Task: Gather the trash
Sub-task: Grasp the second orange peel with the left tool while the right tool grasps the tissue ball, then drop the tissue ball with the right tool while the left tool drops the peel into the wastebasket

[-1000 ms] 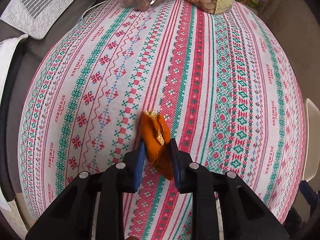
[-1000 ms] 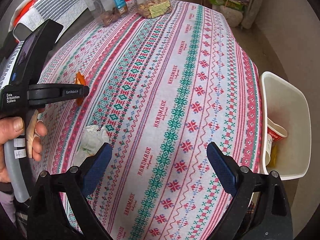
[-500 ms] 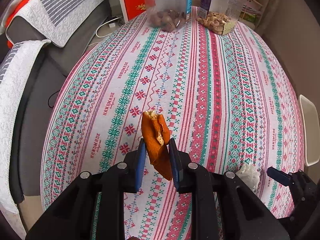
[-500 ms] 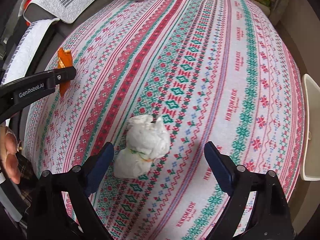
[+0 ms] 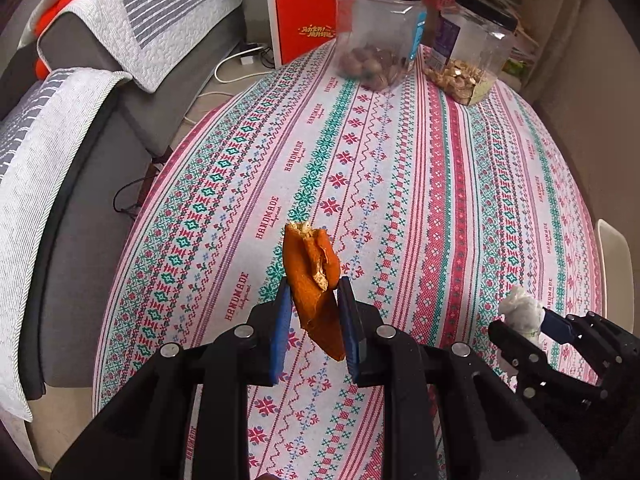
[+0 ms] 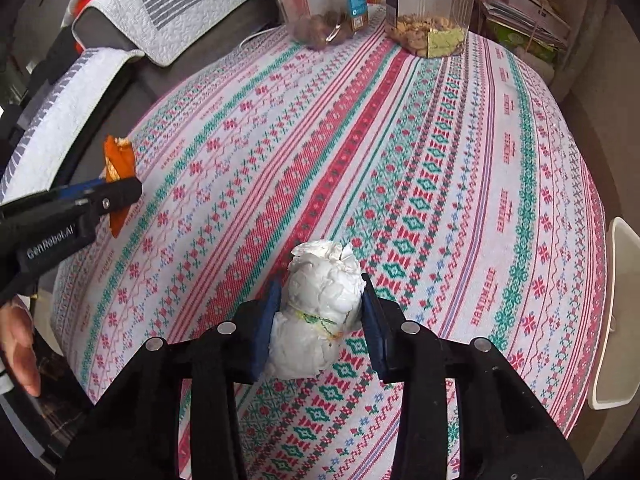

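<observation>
Trash in both grips: an orange peel [image 5: 314, 280] stands pinched between the blue pads of the left gripper [image 5: 314, 312], its torn top sticking up past the fingertips and its lower end hanging down between the two fingers, clear of the patterned tablecloth [image 5: 440, 200] beneath. To that gripper's right, the right gripper [image 6: 320, 312] is closing its jaws on a crumpled white tissue [image 6: 320, 304]; the wad sits between the pads, touching both, with its top bulging out beyond the fingertips and its bottom spilling back toward the gripper's body. Whether the tissue rests on the cloth or is lifted off it cannot be told.

From the right wrist view, the left gripper reaches in from the left edge, peel still showing above and below its jaws, with part of a person's hand [image 6: 18, 344] low at that edge. Far ahead of both sets of jaws, at the table's far end, stand two clear jars: a nut jar [image 5: 378, 32] and a second jar [image 5: 474, 52] beside it. A white bin [image 6: 618, 312] lies off the table's edge to the right of the right gripper. A grey sofa with a striped cover [image 5: 132, 20] sits to the left of the left gripper.
</observation>
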